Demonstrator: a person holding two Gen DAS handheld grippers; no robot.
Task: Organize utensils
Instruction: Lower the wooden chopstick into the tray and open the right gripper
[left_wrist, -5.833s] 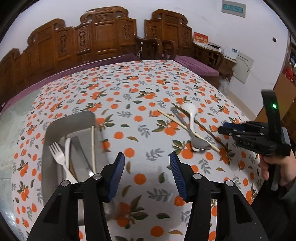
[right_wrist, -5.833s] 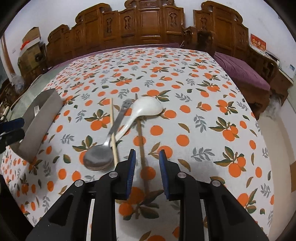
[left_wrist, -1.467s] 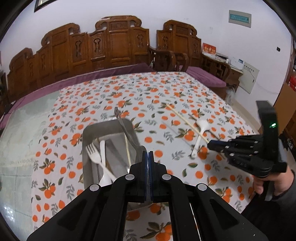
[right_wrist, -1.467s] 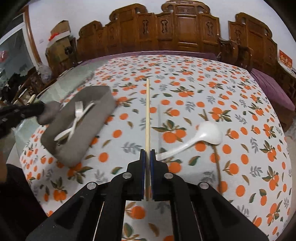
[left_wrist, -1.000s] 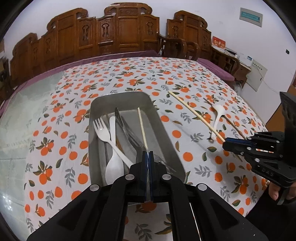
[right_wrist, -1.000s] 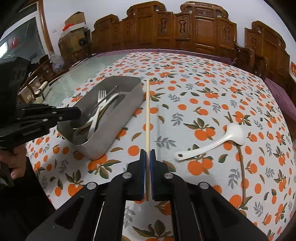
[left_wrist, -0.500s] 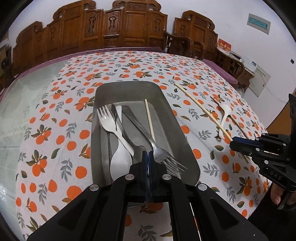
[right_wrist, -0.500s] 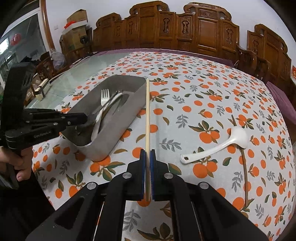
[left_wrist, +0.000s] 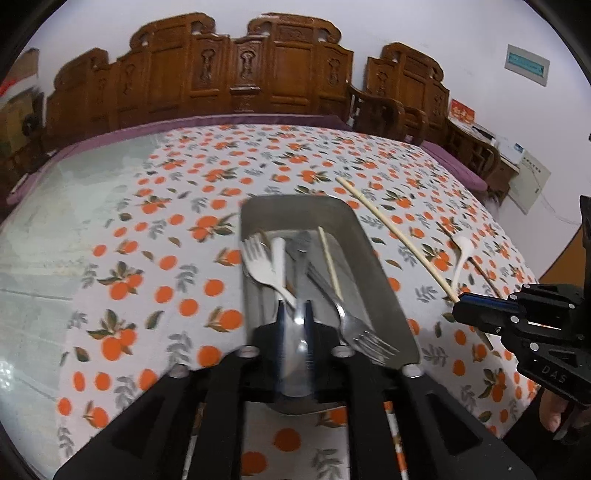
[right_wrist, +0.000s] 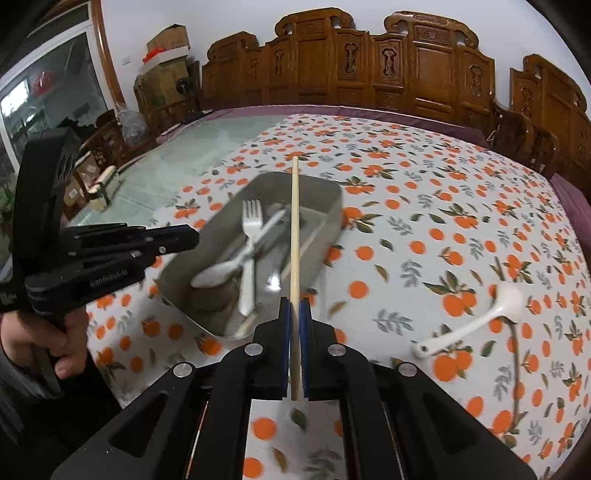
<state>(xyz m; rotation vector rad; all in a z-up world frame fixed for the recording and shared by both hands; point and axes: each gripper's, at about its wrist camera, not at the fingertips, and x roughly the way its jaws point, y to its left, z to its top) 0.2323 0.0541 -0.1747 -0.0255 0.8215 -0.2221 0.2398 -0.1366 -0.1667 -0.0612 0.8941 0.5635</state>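
A grey metal tray (left_wrist: 295, 205) holds a white fork (left_wrist: 258, 269), a white spoon, a knife, a metal fork (left_wrist: 364, 338) and one pale chopstick. My left gripper (left_wrist: 295, 314) hovers over the tray's near end. Its jaws are opening, with a metal spoon (left_wrist: 295, 354) blurred between them and the pads off it. My right gripper (right_wrist: 294, 314) is shut on a second pale chopstick (right_wrist: 294, 229), whose far end reaches over the tray (right_wrist: 328, 214). In the left wrist view that right gripper (left_wrist: 460, 304) is just right of the tray.
A white ladle spoon (right_wrist: 480, 317) and a dark chopstick (right_wrist: 515, 354) lie on the orange-print tablecloth right of the tray. Carved wooden chairs line the table's far edge. A hand (right_wrist: 37, 339) grips the left tool at the near left.
The left jaws have parted and let go of the metal spoon over the tray. The right gripper has carried its chopstick left, from beside the tray to above it.
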